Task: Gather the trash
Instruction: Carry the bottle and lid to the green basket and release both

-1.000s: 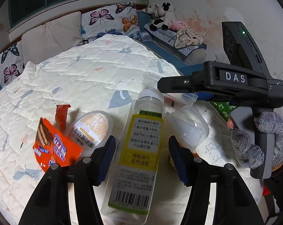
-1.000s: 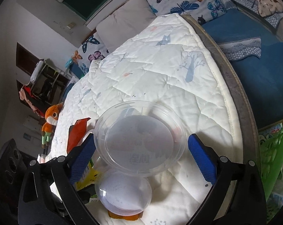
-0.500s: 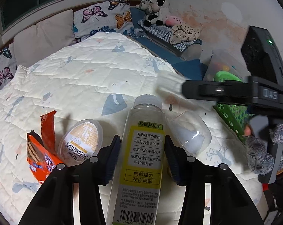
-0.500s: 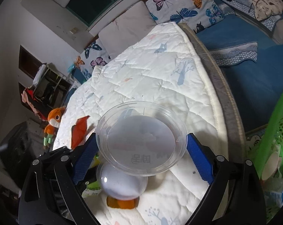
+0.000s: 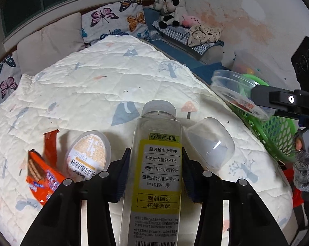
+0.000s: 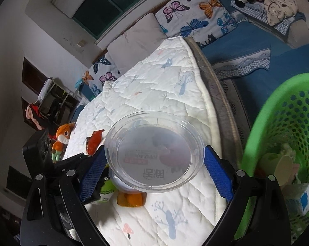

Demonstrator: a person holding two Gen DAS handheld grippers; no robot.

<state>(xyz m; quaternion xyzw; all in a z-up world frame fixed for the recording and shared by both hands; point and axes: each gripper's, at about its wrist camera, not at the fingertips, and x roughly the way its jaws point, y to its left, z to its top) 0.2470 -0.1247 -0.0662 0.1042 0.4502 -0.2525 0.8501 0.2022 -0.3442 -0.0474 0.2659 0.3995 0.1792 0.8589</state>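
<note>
Left wrist view: left tongs (image 5: pixel 155 173) clamp a clear, light, probably slippery bottle (image 5: pixel 157 174) at mid-label, above the quilted bed (image 5: pixel 93 86) beside an orange wrapper (image 5: pixel 41 180). Right wrist view: right tongs (image 6: pixel 153 171) pinch a flimsy clear lid (image 6: pixel 154 153) by its rim, near the green basket (image 6: pixel 277 143).

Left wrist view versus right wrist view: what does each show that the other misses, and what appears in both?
Only the left wrist view shows the left gripper shut on the clear juice bottle, the oval lidded cup and the orange snack wrapper. Only the right wrist view shows the trash inside the green basket and the orange plush toy. Both show the round clear lid held by the right gripper, the white quilt and the butterfly pillows.
</note>
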